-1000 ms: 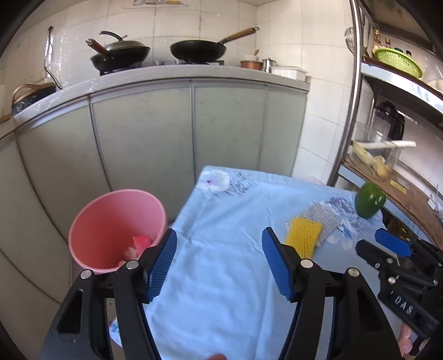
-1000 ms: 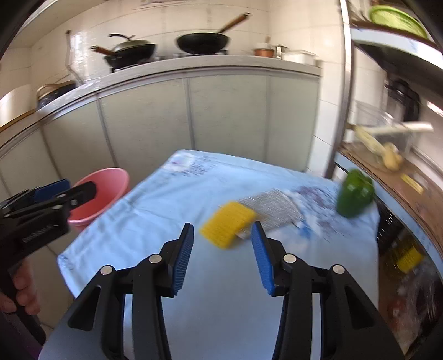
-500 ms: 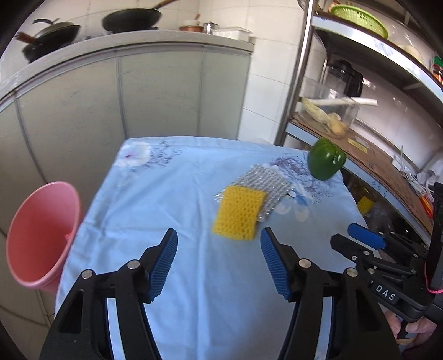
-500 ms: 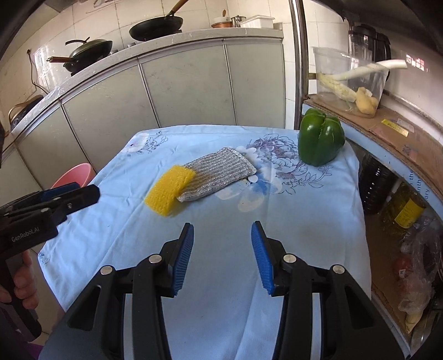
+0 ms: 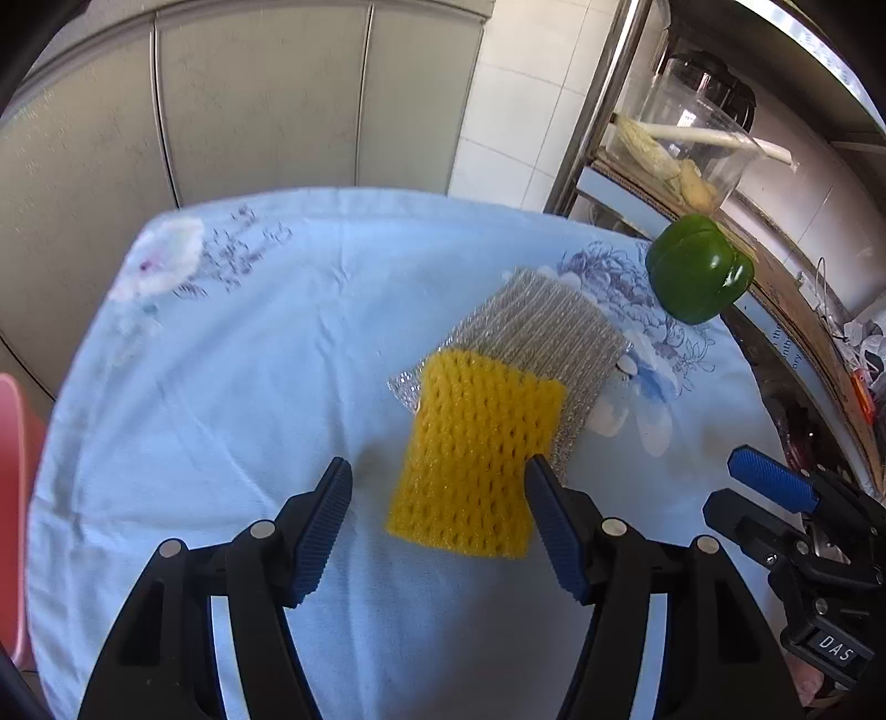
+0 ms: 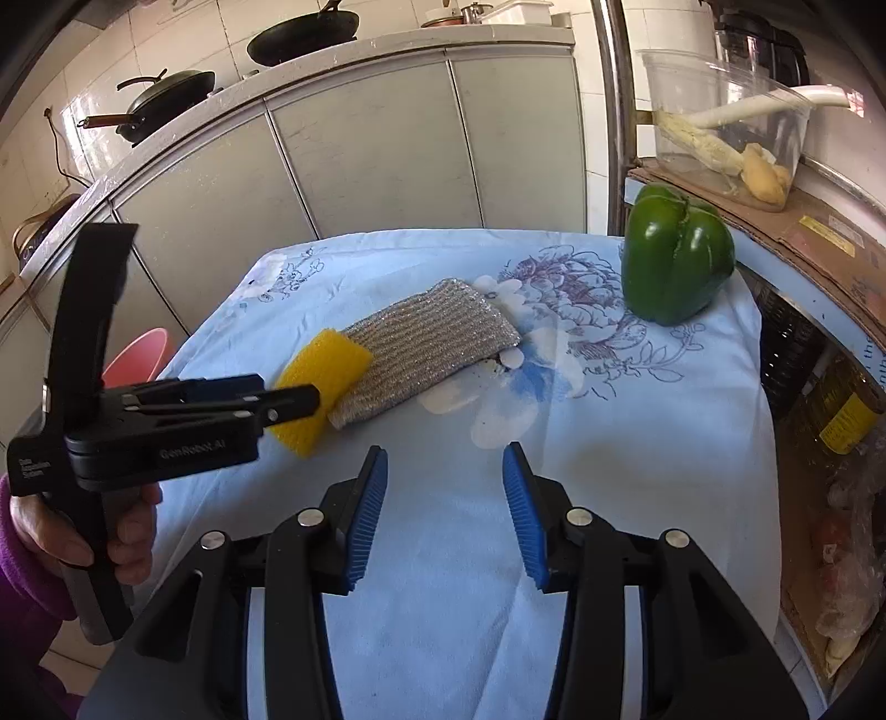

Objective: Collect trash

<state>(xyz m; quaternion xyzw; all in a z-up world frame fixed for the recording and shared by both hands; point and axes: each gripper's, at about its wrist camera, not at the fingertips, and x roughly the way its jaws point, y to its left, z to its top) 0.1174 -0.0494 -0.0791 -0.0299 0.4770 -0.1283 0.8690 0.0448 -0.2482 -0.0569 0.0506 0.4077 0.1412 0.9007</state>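
Observation:
A yellow foam net (image 5: 476,443) lies on the light blue tablecloth (image 5: 221,387), overlapping a silver scrub cloth (image 5: 542,332). My left gripper (image 5: 437,465) hovers over the net's near end, jaws wide and still opening. The net sits between the pads without touching them. From the right wrist view the left gripper (image 6: 299,401) reaches in from the left, its tip over the yellow net (image 6: 326,365). My right gripper (image 6: 443,465) stands partly open over bare cloth, nothing between its fingers. A pink bin (image 6: 135,354) stands off the table's left side.
A green pepper (image 6: 675,260) stands at the table's far right corner. The shelf on the right holds a clear container (image 6: 725,111) of vegetables, with bottles (image 6: 836,404) below. Cabinets and a counter with pans (image 6: 304,39) lie behind. A hand (image 6: 127,548) holds the left gripper.
The left gripper swung right from the pink bin and came down over the yellow net. The right gripper sank toward the table's near right part, its jaws unchanged.

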